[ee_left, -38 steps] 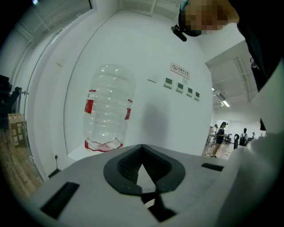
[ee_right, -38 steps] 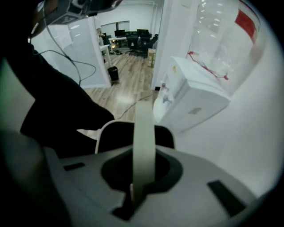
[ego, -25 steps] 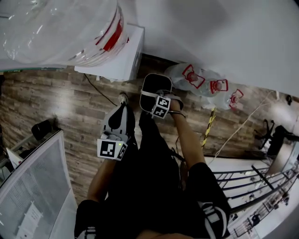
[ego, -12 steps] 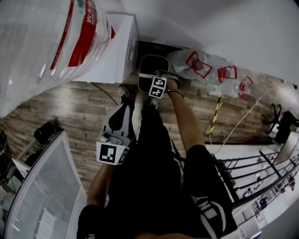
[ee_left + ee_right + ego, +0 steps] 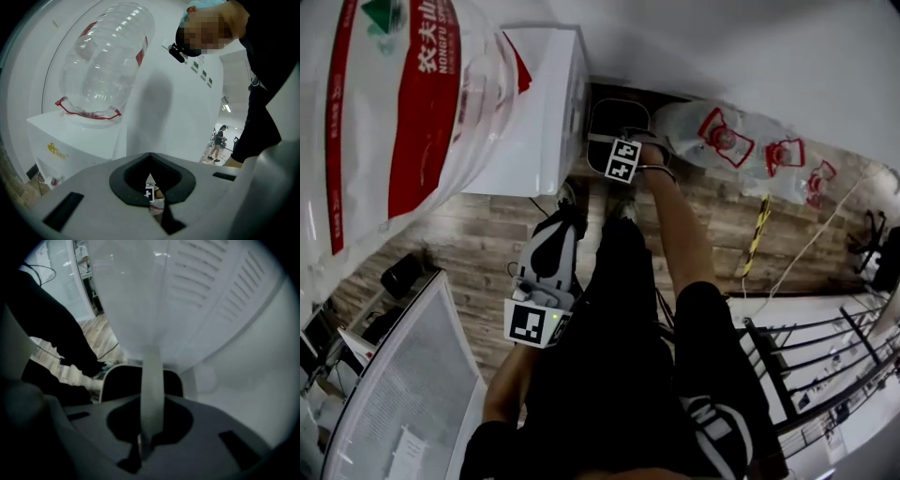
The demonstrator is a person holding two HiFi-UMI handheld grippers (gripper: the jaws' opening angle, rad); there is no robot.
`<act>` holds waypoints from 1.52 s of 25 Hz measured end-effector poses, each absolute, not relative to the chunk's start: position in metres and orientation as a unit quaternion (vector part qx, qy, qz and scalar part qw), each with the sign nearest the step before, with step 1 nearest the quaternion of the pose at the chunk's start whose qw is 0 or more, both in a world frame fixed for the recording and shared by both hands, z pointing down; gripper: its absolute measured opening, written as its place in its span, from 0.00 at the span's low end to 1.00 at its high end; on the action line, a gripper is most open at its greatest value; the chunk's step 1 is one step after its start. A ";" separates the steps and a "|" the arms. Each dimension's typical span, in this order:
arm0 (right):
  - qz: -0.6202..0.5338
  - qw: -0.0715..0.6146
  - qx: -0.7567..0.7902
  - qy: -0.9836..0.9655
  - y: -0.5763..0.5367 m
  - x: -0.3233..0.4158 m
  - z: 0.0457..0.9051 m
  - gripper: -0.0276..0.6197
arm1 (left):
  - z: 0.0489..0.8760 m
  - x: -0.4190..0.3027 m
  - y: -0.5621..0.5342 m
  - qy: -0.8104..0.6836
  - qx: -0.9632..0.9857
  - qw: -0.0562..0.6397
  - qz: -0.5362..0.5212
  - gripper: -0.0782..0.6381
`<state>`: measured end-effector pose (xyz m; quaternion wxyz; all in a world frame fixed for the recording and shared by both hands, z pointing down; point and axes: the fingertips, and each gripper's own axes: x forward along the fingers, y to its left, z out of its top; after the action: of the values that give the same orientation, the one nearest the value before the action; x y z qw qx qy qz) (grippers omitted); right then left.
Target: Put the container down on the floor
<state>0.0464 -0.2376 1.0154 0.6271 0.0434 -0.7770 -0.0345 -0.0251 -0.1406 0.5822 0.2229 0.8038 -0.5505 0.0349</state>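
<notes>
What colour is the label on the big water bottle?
The label is red with white lettering, clearest in the head view.

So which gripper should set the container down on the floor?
Right. The right gripper is shut on the container by its handle, low beside the white dispenser; the left gripper holds nothing, back by the leg.

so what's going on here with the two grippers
A person holds a container by its handle in the shut right hand-held gripper, low beside the water dispenser and over the wood floor. It is not clear whether it touches the floor. The left hand-held gripper hangs shut and empty by the person's leg.
</notes>
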 end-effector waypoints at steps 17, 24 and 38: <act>-0.061 0.624 0.082 -0.774 -0.291 0.025 1.100 0.09 | 0.637 -0.033 -0.151 -0.551 0.798 0.241 0.043 0.15; -0.057 0.630 0.095 -0.768 -0.288 0.025 1.125 0.09 | 0.642 -0.038 -0.155 -0.555 0.797 0.236 0.033 0.15; -0.091 0.619 0.039 -0.779 -0.250 0.021 1.146 0.09 | 0.656 -0.043 -0.142 -0.548 0.800 0.241 0.037 0.15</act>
<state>0.0213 -0.2499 1.1462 0.6187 0.0394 -0.7794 -0.0910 -0.0432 -0.1423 0.6561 0.2408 0.8003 -0.5478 0.0374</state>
